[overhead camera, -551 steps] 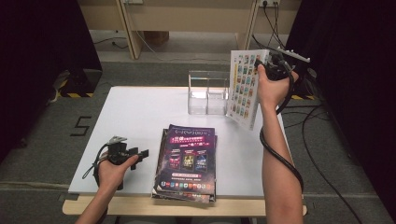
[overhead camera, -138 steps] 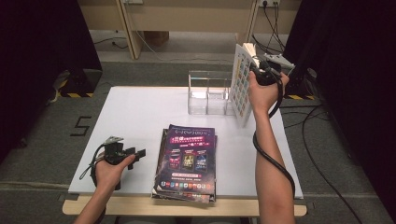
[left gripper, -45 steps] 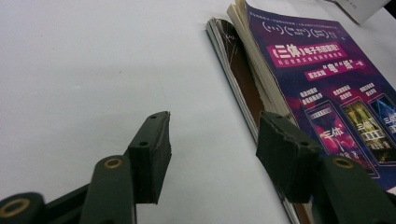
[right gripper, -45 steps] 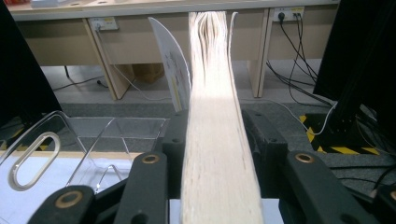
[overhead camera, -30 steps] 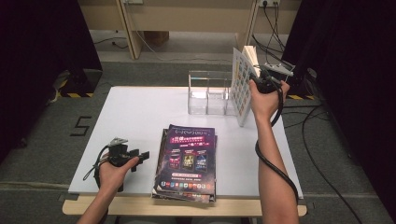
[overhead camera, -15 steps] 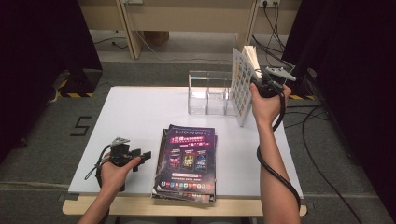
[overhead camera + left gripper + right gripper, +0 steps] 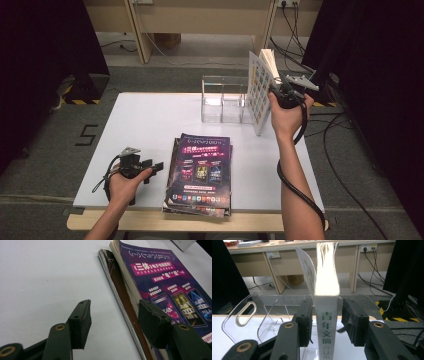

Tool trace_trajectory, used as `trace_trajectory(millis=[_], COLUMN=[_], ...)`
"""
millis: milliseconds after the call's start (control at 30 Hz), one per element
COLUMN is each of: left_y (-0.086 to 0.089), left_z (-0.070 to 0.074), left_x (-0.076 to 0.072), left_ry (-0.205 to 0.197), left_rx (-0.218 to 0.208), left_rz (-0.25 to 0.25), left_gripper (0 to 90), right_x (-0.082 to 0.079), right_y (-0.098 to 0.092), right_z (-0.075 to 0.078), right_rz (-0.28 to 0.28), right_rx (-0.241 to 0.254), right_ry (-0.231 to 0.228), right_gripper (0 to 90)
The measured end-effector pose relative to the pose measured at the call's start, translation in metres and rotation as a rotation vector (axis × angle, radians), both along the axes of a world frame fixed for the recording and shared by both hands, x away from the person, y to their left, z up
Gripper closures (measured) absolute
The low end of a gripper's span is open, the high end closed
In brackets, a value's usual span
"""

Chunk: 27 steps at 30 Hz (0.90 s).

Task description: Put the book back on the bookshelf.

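Note:
A thick white magazine [image 7: 260, 95] stands upright on its lower edge at the right end of the clear acrylic holder [image 7: 222, 100], its pages fanning at the top. My right gripper [image 7: 274, 92] sits around its spine [image 7: 327, 327]. The jaws are open, with a thin gap showing at the right pad [image 7: 348, 320]. A stack of purple-covered magazines [image 7: 200, 172] lies flat near the table's front edge. My left gripper [image 7: 155, 165] rests on the table just left of that stack [image 7: 160, 280], open and empty [image 7: 113, 315], its right jaw close to the stack's edge.
The white table [image 7: 145, 120] has bare room on its left half. The holder's clear dividers [image 7: 249, 315] stand left of the upright magazine. Cables trail over the floor to the right of the table, and a wooden bench frame stands behind it.
Over the last second nothing moved visibly. Compared with the oldest frame, the right hand has carried the upright magazine left, from beyond the holder to its right end. The left hand stayed put.

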<state>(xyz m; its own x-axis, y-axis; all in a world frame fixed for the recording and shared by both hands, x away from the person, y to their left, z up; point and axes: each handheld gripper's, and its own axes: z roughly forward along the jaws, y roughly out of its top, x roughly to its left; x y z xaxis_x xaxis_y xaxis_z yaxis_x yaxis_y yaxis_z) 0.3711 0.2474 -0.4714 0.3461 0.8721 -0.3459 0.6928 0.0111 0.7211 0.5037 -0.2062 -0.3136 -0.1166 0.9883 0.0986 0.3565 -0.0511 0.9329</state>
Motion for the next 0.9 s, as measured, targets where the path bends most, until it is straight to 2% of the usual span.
trace_trajectory(millis=[100, 267, 533, 767, 900], left_y=[-0.001, -0.003, -0.005, -0.009, -0.012], left_z=[0.000, 0.000, 0.001, 0.002, 0.004], left_x=[0.000, 0.000, 0.000, 0.001, 0.002], left_ry=[0.001, 0.000, -0.008, -0.011, -0.016], left_rx=[0.002, -0.003, -0.004, -0.026, -0.024], left_rz=[-0.001, -0.002, -0.006, -0.019, -0.023], left_gripper=[43.3, 43.3, 43.3, 44.3, 44.3], right_x=[-0.002, -0.008, -0.015, -0.025, -0.030], right_y=[-0.003, -0.006, -0.009, -0.013, -0.017], right_z=[0.000, -0.001, -0.005, -0.010, -0.013], right_rz=[0.002, 0.003, 0.016, 0.026, 0.026], right_rx=[-0.004, 0.012, 0.007, 0.018, 0.017], right_ry=[-0.009, 0.001, -0.001, 0.017, 0.023], right_gripper=[60.6, 59.9, 59.8, 59.8, 59.7])
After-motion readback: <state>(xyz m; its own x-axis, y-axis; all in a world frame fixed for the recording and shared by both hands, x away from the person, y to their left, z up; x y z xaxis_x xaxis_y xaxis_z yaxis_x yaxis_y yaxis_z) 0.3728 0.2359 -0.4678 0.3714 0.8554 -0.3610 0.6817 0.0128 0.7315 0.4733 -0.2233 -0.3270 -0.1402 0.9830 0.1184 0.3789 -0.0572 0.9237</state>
